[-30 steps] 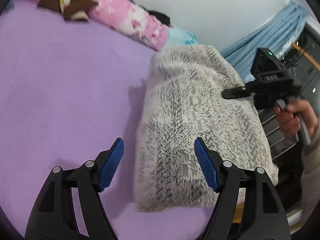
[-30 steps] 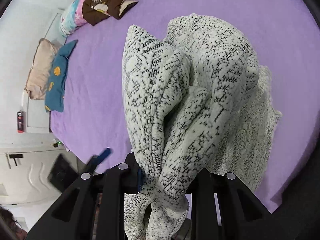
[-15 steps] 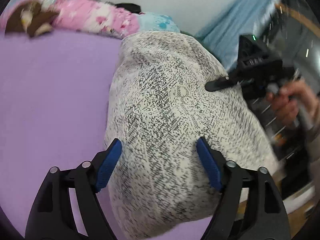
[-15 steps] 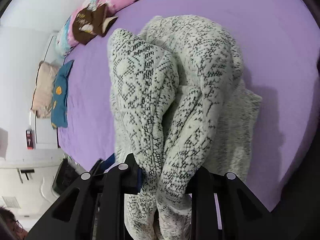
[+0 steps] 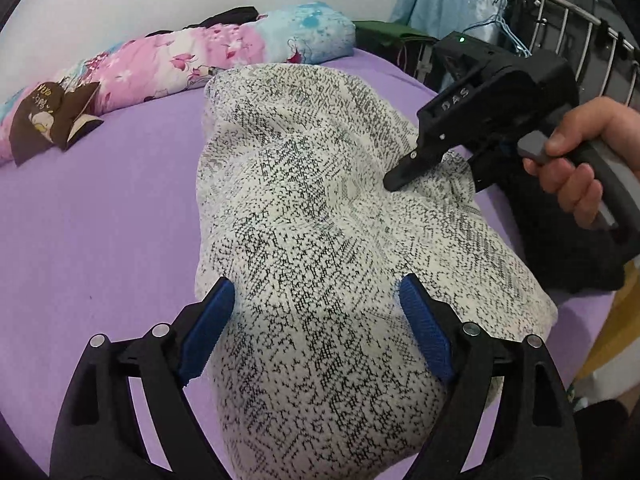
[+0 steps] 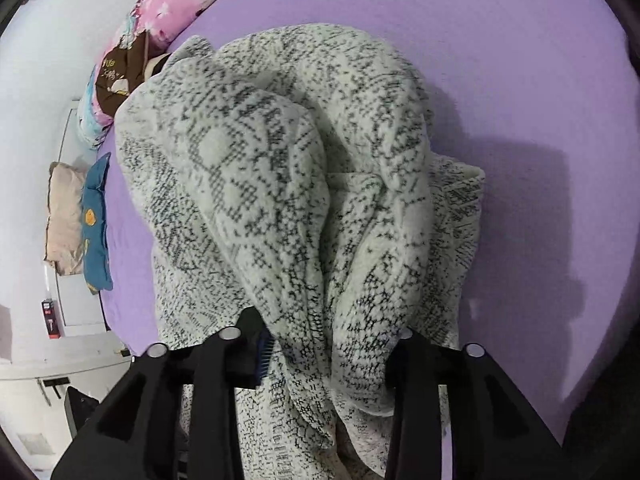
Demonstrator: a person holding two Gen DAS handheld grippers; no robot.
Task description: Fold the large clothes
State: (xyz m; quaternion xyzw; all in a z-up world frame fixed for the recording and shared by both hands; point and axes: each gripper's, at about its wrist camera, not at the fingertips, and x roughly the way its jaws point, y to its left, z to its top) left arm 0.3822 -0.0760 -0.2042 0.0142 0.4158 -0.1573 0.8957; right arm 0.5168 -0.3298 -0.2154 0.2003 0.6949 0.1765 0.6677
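Currently, left wrist view: the bulky cream-and-black patterned knit garment [image 5: 320, 240] lies heaped on the purple bedsheet [image 5: 100, 220], near the bed's right edge, a pink floral bolster [image 5: 180, 60] well beyond it. The left gripper [image 5: 316, 336] hangs over the near end of the heap, blue pads [image 5: 206, 330] wide and opening further; knit sits between them, but whether the pads press it I cannot tell, and nothing looks pinched. The right gripper [image 5: 432, 176], held in a hand [image 5: 576, 160], noses down into the far fold. Right wrist view: a thick bunch of the same knit [image 6: 320, 240] runs up between the right gripper's [image 6: 328, 356] fingers; jaws are opening, so the fold looks to be in release, cloth between them but slack. Judgement: the step is laying the folded-over part down. To do it well, let the bunch drop only once it rests on the layer beneath, draw the fingers out low and straight so no loop snags, then use the left gripper to press and square the near edge.
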